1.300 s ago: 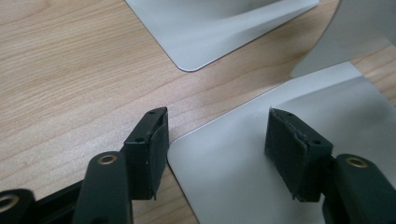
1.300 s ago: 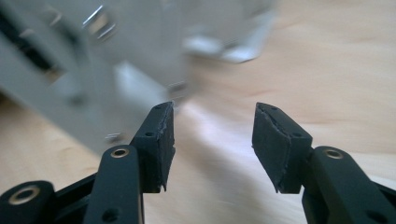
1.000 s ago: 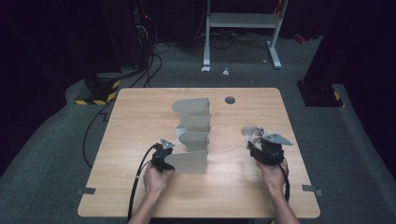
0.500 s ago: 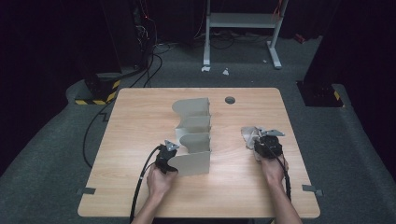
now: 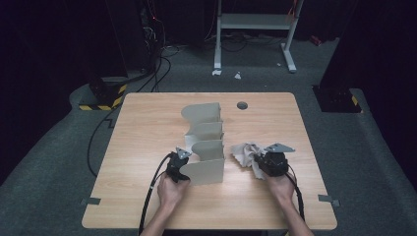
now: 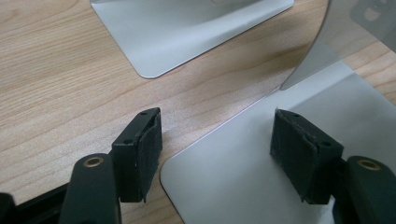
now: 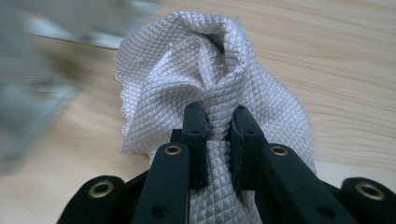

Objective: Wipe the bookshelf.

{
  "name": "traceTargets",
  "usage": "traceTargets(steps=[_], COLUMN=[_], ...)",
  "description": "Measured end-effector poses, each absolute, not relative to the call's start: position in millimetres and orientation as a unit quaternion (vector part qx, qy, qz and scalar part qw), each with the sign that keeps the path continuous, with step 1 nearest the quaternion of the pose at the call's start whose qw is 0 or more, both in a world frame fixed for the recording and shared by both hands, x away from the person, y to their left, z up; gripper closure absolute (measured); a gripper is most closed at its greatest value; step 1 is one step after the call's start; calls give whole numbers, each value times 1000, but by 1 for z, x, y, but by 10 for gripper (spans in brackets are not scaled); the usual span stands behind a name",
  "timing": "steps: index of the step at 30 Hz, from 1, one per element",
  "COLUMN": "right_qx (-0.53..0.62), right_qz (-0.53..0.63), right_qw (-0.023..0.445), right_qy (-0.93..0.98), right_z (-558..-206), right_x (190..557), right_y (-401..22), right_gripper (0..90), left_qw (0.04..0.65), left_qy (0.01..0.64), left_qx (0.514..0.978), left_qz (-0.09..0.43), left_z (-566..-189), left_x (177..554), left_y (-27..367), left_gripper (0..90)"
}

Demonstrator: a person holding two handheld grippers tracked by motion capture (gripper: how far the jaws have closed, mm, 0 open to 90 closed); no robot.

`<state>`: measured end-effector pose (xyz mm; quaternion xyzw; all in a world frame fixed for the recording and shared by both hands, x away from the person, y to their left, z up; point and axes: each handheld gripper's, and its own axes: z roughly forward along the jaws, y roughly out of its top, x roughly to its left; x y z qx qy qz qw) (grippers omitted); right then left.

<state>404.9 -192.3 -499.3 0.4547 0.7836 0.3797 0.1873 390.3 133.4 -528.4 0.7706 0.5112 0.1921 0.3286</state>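
- Pinching a white quilted cloth (image 7: 187, 70), right gripper (image 7: 218, 122) has it bunched; pickup done.
- Left gripper (image 6: 215, 149) spread wide over grey metal divider rack (image 5: 205, 147); wiping seemingly not begun.

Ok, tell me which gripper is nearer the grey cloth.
Right. The right gripper is shut on the cloth, pinching a fold of it. The left gripper is open at the grey metal bookends, which stand between it and the cloth.

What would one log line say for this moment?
left hand-held gripper: open, at bookend | right hand-held gripper: shut on cloth
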Motion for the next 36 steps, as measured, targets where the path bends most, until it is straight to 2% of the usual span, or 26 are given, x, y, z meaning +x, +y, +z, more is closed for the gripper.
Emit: traceTargets(steps=[5, 10, 16, 24, 36], right_qx=[414, 398, 397, 364, 315], right_qz=[400, 396, 422, 476, 508], right_qw=[135, 112, 92, 106, 152], right_qy=[807, 820, 810, 793, 787], right_z=[-501, -512, -505, -467, -412], right_x=[389, 389, 385, 372, 350], right_y=[-163, -140, -140, -143, -142], right_gripper=[792, 791, 791, 792, 793], left_qw=[330, 330, 322, 331, 350], left_qy=[515, 511, 517, 514, 509], left_qx=[766, 769, 768, 763, 753], left_qz=[196, 194, 200, 211, 228], left_z=[-529, -529, -528, -532, -537], left_x=[392, 393, 392, 395, 392], left_y=[130, 128, 138, 142, 143], left_gripper=[341, 340, 349, 333, 328])
